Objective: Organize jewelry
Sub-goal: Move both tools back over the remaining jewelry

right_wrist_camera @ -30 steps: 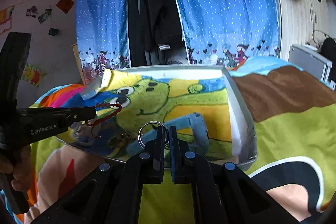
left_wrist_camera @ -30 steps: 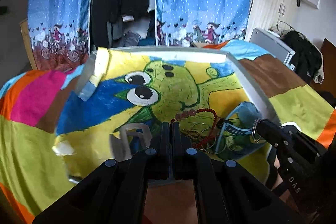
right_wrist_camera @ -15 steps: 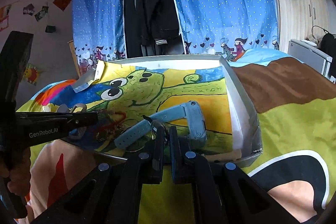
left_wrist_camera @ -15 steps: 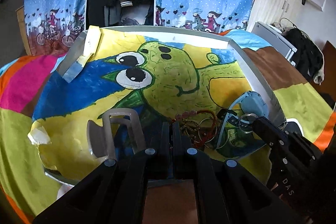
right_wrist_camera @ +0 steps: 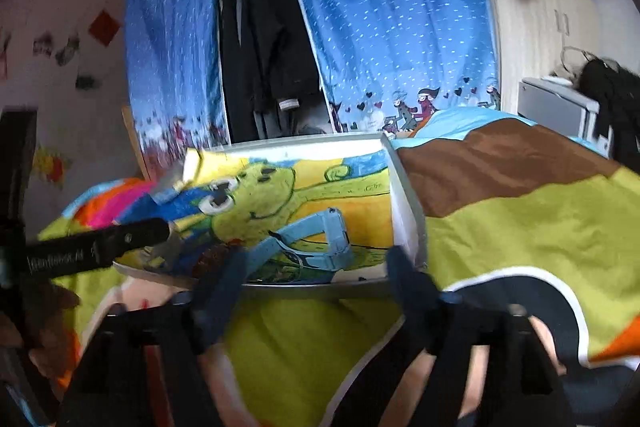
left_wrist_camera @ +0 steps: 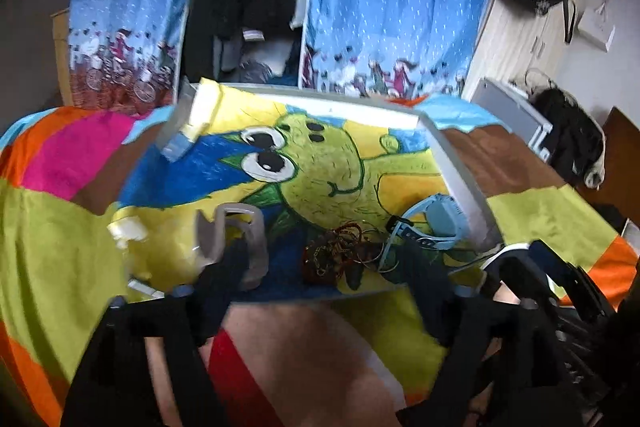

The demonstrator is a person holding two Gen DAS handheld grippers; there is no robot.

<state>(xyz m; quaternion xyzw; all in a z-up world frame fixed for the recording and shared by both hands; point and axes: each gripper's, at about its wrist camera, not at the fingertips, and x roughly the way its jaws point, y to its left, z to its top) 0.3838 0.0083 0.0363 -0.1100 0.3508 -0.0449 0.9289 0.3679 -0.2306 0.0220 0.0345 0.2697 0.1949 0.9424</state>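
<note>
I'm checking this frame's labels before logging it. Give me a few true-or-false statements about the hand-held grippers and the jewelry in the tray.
1. The left hand-held gripper is open. True.
2. The right hand-held gripper is clamped on a silver ring. False: its fingers are spread apart and hold nothing.
3. The light blue watch with its strap lies in the shallow white tray, by its right wall. True.
4. The tangled red bead bracelet pile hangs from the left hand-held gripper. False: it rests on the tray's cartoon drawing.
5. The grey plastic clip-shaped piece lies outside the tray on the bedspread. False: it sits inside the tray.
</note>
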